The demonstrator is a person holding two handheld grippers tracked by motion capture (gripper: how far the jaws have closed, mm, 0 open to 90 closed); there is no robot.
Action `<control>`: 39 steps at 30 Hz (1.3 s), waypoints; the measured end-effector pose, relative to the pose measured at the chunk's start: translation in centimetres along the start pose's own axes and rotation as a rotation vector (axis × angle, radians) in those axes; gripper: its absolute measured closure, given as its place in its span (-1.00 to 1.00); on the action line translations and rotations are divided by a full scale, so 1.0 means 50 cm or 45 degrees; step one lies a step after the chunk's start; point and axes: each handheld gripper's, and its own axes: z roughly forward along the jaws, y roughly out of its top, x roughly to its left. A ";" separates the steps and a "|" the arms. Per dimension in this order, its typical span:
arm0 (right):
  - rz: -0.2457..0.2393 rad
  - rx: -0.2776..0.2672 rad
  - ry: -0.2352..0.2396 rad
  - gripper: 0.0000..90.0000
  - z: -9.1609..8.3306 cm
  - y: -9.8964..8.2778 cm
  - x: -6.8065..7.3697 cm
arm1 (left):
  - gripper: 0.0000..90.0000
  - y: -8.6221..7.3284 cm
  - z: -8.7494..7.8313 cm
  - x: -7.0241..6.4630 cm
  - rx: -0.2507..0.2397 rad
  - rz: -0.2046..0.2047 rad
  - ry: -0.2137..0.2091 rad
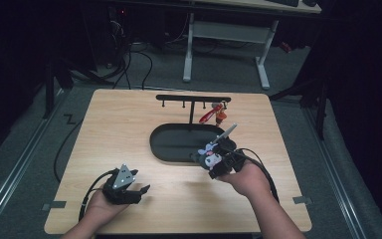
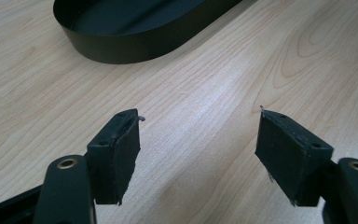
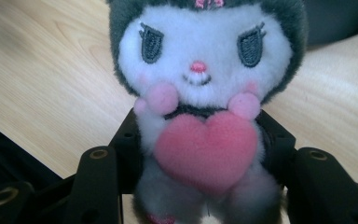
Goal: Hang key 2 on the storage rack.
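Your right gripper (image 1: 218, 158) is clamped on the plush keychain toy (image 3: 200, 112), held at the near right end of the black oval tray (image 1: 169, 149). Likely next: hang it on the hook rack (image 1: 193, 98) behind that tray (its ring must catch). Your left gripper (image 2: 196, 154) rests agape, holding nothing.

No readable text, label, brand, number or sign in any view; plush toy (image 3: 200, 116) bore embroidered face and plain pink heart, no lettering; bench (image 1: 129, 124) and black tray (image 2: 135, 42) unmarked.
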 end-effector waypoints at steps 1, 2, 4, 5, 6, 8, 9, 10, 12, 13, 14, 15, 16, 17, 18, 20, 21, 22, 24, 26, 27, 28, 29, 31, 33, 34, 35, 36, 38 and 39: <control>0.002 -0.004 -0.004 0.06 -0.005 0.006 0.001 | -0.30 0.000 -0.001 0.001 0.001 -0.002 0.002; -0.005 -0.008 -0.004 0.06 -0.007 0.009 0.000 | -0.30 0.000 -0.001 0.002 -0.002 -0.009 0.005; -0.006 0.001 -0.004 0.06 -0.012 0.018 0.002 | -0.30 0.000 -0.003 0.007 -0.007 -0.028 0.002; -0.010 -0.001 -0.001 0.06 -0.014 0.022 0.002 | -0.29 0.000 -0.003 0.009 -0.012 -0.037 0.001; -0.015 0.003 0.004 0.06 -0.016 0.025 0.001 | -0.29 0.001 -0.004 0.011 -0.014 -0.045 0.002; -0.011 0.014 0.005 0.06 -0.022 0.035 0.000 | -0.29 0.000 -0.004 0.011 -0.012 -0.043 0.007; -0.011 0.016 0.004 0.06 -0.025 0.039 -0.001 | -0.29 -0.002 -0.004 0.011 -0.011 -0.043 0.005; -0.021 0.017 0.007 0.06 -0.028 0.044 -0.003 | -0.29 -0.003 -0.003 0.011 -0.010 -0.039 0.006; -0.018 0.015 0.002 0.06 -0.034 0.054 -0.004 | -0.30 -0.005 -0.004 0.009 -0.002 -0.029 0.007; -0.015 0.014 0.000 0.06 -0.036 0.058 -0.004 | -0.30 -0.006 -0.005 0.008 -0.004 -0.027 0.007; -0.020 0.020 -0.001 0.06 -0.041 0.065 -0.004 | -0.30 -0.006 -0.005 0.008 -0.003 -0.024 0.006; -0.031 0.023 -0.003 0.06 -0.046 0.071 -0.004 | -0.30 -0.006 -0.006 0.007 -0.003 -0.023 0.005; -0.037 0.023 -0.009 0.06 -0.050 0.077 -0.005 | -0.30 -0.007 -0.006 0.006 -0.003 -0.023 0.005; -0.031 0.026 -0.004 0.06 -0.054 0.084 -0.005 | -0.30 -0.007 -0.006 0.006 -0.004 -0.024 0.004; -0.025 0.023 -0.002 0.06 -0.057 0.088 -0.005 | -0.30 -0.007 -0.006 0.006 -0.004 -0.023 0.004; -0.023 0.018 0.006 0.06 -0.064 0.101 -0.007 | -0.31 -0.007 -0.005 0.007 -0.003 -0.026 0.004; -0.023 0.021 0.009 0.06 -0.066 0.107 -0.006 | -0.31 -0.007 -0.004 0.008 -0.005 -0.029 0.005; -0.028 0.018 0.008 0.06 -0.067 0.113 -0.006 | -0.31 -0.007 -0.004 0.009 -0.003 -0.030 0.005; -0.031 0.015 0.006 0.06 -0.072 0.124 -0.007 | -0.31 -0.007 -0.004 0.010 0.003 -0.030 0.003; -0.024 0.016 0.005 0.06 -0.076 0.135 -0.007 | -0.31 -0.008 -0.005 0.010 0.001 -0.031 0.004; -0.020 0.016 0.003 0.06 -0.078 0.140 -0.007 | -0.31 -0.008 -0.005 0.010 -0.001 -0.032 0.005; -0.022 0.015 0.000 0.06 -0.080 0.144 -0.008 | -0.31 -0.008 -0.006 0.009 -0.007 -0.034 0.004; -0.024 0.016 -0.008 0.06 -0.082 0.151 -0.009 | -0.31 -0.008 -0.006 0.009 -0.010 -0.034 0.000; -0.023 0.014 -0.011 0.06 -0.084 0.160 -0.010 | -0.31 -0.008 -0.006 0.009 -0.008 -0.030 -0.001; -0.023 0.007 -0.014 0.06 -0.085 0.172 -0.011 | -0.32 -0.008 -0.006 0.010 -0.006 -0.032 -0.008; -0.010 0.010 -0.018 0.06 -0.086 0.177 -0.010 | -0.31 -0.008 -0.006 0.010 -0.005 -0.031 -0.011; -0.011 0.010 -0.024 0.06 -0.086 0.182 -0.010 | -0.32 -0.008 -0.005 0.010 -0.003 -0.032 -0.013; -0.017 0.001 -0.027 0.06 -0.086 0.187 -0.012 | -0.32 -0.009 -0.005 0.011 -0.003 -0.032 -0.014; -0.012 -0.002 -0.041 0.06 -0.086 0.196 -0.014 | -0.32 -0.009 -0.005 0.011 -0.002 -0.030 -0.015; -0.011 -0.002 -0.043 0.06 -0.087 0.200 -0.013 | -0.32 -0.009 -0.005 0.011 -0.004 -0.030 -0.013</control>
